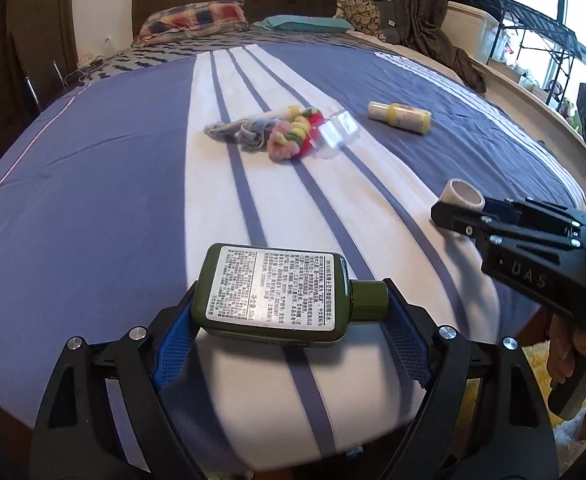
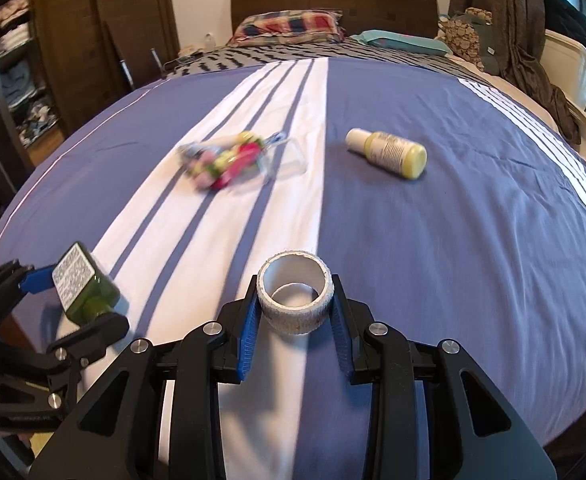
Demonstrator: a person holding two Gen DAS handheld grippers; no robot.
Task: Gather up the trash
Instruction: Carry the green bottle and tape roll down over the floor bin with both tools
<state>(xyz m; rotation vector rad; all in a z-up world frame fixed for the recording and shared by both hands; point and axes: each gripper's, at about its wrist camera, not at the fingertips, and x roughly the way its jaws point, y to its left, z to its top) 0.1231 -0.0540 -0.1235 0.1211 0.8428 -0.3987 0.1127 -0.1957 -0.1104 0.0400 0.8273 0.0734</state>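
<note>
Striped bedspread (image 2: pixel 433 240) below: my left gripper (image 1: pixel 289 304) clamps green bottle (image 1: pixel 273 292), right gripper (image 2: pixel 295 312) clamps tape roll (image 2: pixel 295 297). Next: bin both; yellow bottle (image 2: pixel 389 152) remains at one o'clock.

Left tongs (image 1: pixel 291 312) clamp a green bottle (image 1: pixel 277 294) above the striped bedspread (image 1: pixel 93 184).
</note>
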